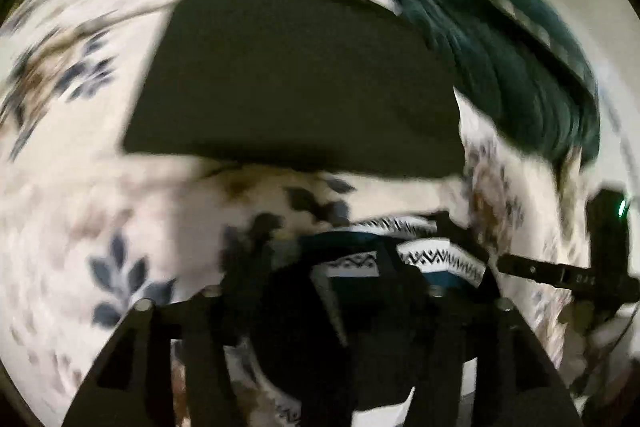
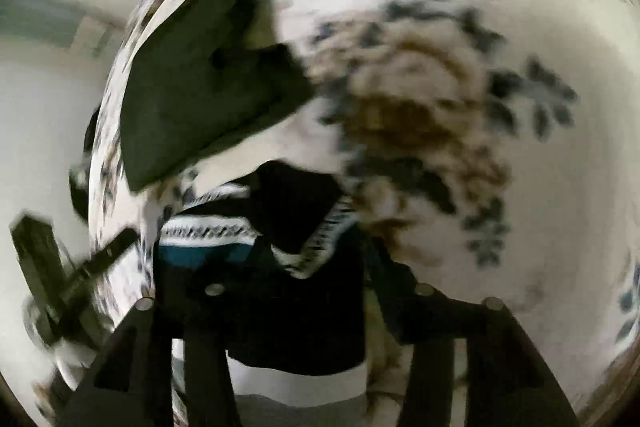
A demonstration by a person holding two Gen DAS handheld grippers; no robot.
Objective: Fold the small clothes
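Both views are motion-blurred. The left gripper (image 1: 352, 279) is closed on a small black garment with white zigzag-patterned bands and a teal stripe (image 1: 424, 261), held just above the white floral-printed bed sheet (image 1: 80, 187). The right gripper (image 2: 308, 267) pinches the same garment at its other side. A folded dark olive cloth (image 1: 296, 75) lies flat beyond, touching a rumpled dark teal fabric (image 1: 500, 43).
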